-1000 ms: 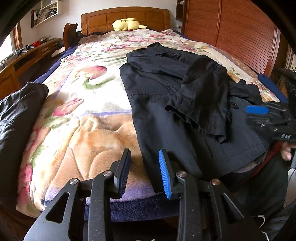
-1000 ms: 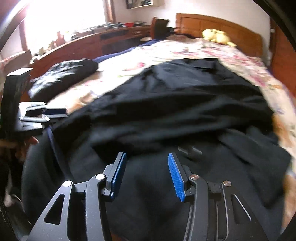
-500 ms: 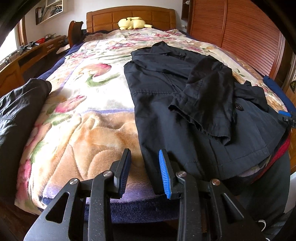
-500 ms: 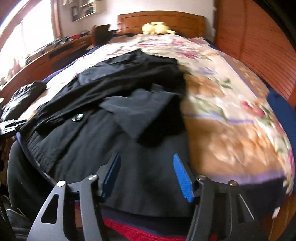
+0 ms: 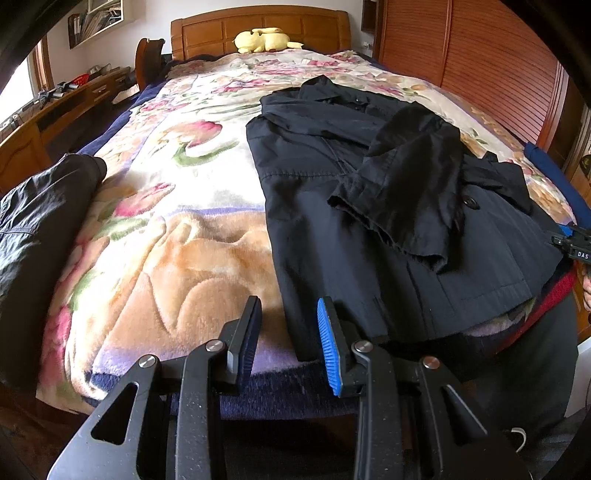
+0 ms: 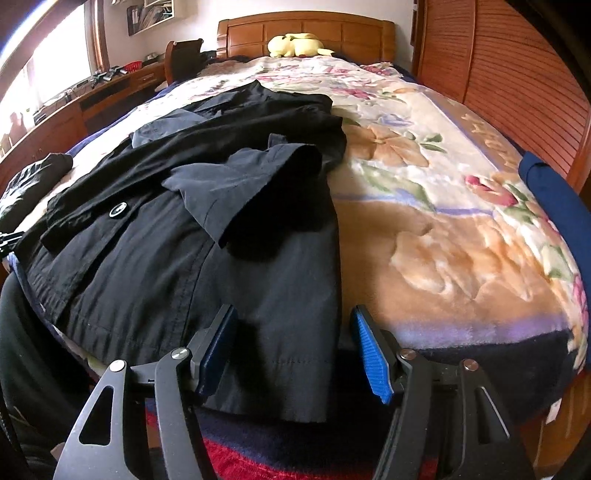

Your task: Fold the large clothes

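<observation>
Two hand-held grippers, both pointed down over the foot of the bed. Left hand-held gripper (image 5: 286,341): jaws parted, nothing between the pads, poised over the floral blanket (image 5: 177,229) just beside the near left hem corner of the black coat (image 5: 332,229). Right hand-held gripper (image 6: 293,349): jaws spread wider, empty of any grip, with the coat's near right hem corner lying below the gap, pads clear of the cloth. Coat spread flat lengthwise on the blanket, hem at the foot edge, collar toward the headboard (image 5: 258,26). One sleeve (image 5: 402,192) folded across the front, cuff lying near a dark button (image 5: 471,202). Second dark garment (image 5: 40,218) bunched at the left edge of the bed, well apart from the coat. Farther off, a yellow plush toy (image 5: 264,40) resting against the headboard. Wooden desk (image 5: 55,107) running along the left wall under the window.
</observation>
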Tool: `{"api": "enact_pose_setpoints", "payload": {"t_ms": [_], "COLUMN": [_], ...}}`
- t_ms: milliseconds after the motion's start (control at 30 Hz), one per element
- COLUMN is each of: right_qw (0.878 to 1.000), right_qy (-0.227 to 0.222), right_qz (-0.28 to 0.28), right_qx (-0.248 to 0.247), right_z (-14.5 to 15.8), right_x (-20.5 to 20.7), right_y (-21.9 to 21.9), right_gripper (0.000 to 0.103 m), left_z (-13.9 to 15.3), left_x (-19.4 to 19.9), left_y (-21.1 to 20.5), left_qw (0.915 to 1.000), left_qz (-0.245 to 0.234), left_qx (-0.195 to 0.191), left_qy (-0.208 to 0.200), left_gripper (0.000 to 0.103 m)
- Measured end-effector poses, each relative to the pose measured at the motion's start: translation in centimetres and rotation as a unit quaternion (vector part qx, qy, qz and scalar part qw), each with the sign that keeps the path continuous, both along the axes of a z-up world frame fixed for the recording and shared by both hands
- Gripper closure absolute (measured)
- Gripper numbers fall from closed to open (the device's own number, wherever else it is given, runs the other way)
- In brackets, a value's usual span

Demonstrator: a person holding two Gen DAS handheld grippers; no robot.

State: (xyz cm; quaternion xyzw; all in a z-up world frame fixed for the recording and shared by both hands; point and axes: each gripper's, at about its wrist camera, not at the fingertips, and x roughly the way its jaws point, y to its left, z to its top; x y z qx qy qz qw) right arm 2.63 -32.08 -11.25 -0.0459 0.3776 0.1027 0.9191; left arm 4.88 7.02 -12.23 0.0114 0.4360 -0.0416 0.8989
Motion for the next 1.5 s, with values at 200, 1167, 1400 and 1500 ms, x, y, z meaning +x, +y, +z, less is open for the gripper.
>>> {"api": "enact_pose_setpoints", "payload": {"t_ms": [200, 1167, 1400, 1500], "right_qw": [1.000, 0.999, 0.990, 0.985], "right_qy": [-0.005, -0.039, -0.135, -0.164], "right_qz": [-0.005, 0.028, 0.017, 0.017], "right_qx": [0.014, 0.017, 0.040, 0.057], "right_z": [-0.6, 1.3, 7.8, 10.5], "right_x": [-0.1, -2.3, -5.1, -6.7], "right_y": [-0.9, -0.3, -1.8, -2.9], "right_gripper": [0.037, 0.094, 0.095, 0.095], "left_z": [0.3, 7.7, 13.1, 14.8], "left_x": [-1.1, -3.5, -4.4, -5.2], "left_y": [-0.3, -0.6, -0.6, -0.1], "left_qw": [0.9999, 0.9919, 0.9827, 0.9782], "left_qz": [-0.009, -0.012, -0.023, -0.019], "left_qx": [-0.009, -0.021, -0.017, -0.022], "left_qy": [0.001, -0.125, -0.183, -0.206], "left_gripper": [0.071, 0.100, 0.101, 0.101]}}
